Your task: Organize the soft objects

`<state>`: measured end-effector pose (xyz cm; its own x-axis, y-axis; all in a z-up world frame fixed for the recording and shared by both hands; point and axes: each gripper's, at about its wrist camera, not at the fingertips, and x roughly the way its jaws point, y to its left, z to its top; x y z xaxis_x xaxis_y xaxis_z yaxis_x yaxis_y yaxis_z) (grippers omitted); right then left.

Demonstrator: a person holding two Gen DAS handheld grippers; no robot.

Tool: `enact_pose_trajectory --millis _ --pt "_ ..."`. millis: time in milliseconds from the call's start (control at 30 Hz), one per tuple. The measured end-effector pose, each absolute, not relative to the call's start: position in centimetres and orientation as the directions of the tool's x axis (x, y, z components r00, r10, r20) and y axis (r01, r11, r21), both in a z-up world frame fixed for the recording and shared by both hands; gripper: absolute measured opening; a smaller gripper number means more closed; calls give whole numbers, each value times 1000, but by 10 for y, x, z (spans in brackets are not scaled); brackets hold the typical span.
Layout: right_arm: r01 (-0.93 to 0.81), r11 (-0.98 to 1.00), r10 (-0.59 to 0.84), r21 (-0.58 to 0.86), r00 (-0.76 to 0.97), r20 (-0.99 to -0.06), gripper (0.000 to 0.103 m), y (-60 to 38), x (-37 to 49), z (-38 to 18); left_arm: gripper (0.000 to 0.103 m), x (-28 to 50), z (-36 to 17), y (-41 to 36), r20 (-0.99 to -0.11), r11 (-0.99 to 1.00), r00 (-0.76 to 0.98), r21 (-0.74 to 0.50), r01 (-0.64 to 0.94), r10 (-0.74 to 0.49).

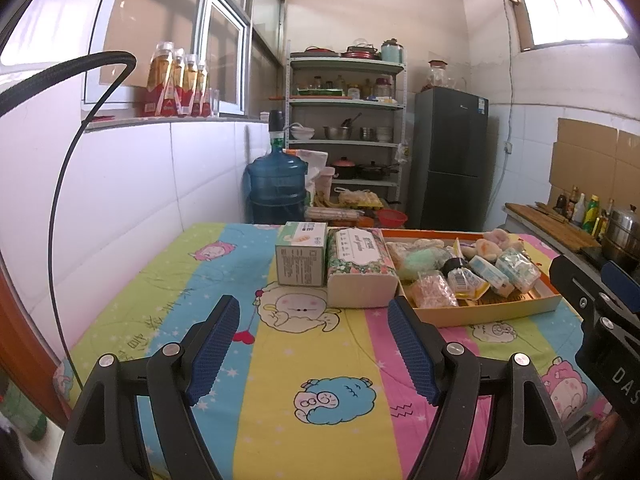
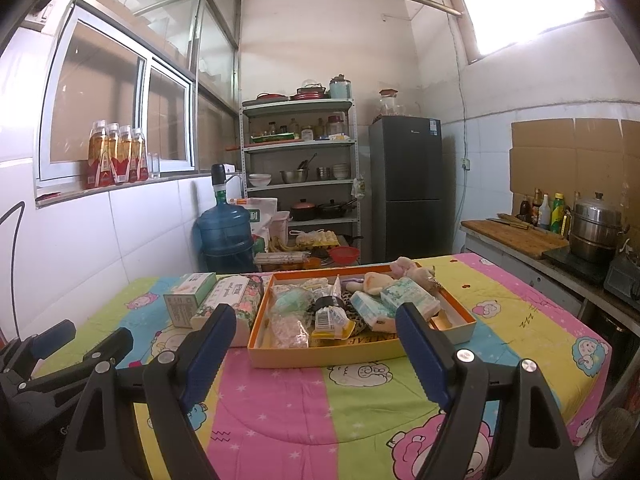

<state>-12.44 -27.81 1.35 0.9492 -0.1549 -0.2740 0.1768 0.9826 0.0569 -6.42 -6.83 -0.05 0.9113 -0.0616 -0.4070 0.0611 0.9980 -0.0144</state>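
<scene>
Room, left wrist view: tiled kitchen walls, a metal shelf rack [image 1: 346, 120] of pots and jars at the back, a dark fridge [image 1: 450, 160] beside it, a blue water jug [image 1: 276, 190] on the floor.
Desk, left wrist view: the desk [image 1: 312, 360] wears a cloth of bright stripes printed with cartoon sheep.
Left hand-held gripper: the left hand-held gripper [image 1: 314, 344] hangs low over the near cloth, blue ribbed pads spread wide, nothing between them.
Soft things, left wrist view: a floral tissue pack [image 1: 358, 266] lies just ahead, between the pads' line; a small green-and-white box [image 1: 300, 254] touches its left side.
Tray, left wrist view: a shallow cardboard tray [image 1: 492, 308] sits ahead to the right, against the tissue pack, heaped with crinkly wrapped packets and a plush toy [image 1: 498, 240] at its far end.
Room, right wrist view: a counter on the right carries a steel steamer pot [image 2: 596, 226] and sauce bottles.
Right hand-held gripper: the right hand-held gripper [image 2: 312, 350] floats above the cloth, pads wide apart and holding nothing.
Tray, right wrist view: the tray [image 2: 320, 354] lies straight ahead, near the fingertips, with the tissue pack [image 2: 232, 300] by its left wall.
Other tool: the left hand-held gripper shows at the lower left edge, well apart from the tray.
</scene>
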Motion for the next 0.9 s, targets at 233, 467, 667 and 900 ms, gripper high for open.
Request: enact_pose_trajectory --millis 233,467,667,900 --pt "171 984 -150 52 948 -279 82 -278 -124 14 78 -63 -1 -70 -408 998 911 -10 60 -59" --pt "169 984 -148 50 948 -281 82 -277 -123 14 78 -63 -1 -71 -410 998 910 -10 60 -59" --pt "165 985 -145 48 948 -282 82 -277 -121 13 78 -63 -1 -71 -410 998 910 -10 60 -59" --pt "165 985 -145 48 948 -282 82 -277 -121 14 78 -63 -1 -71 -410 998 910 -10 59 -58"
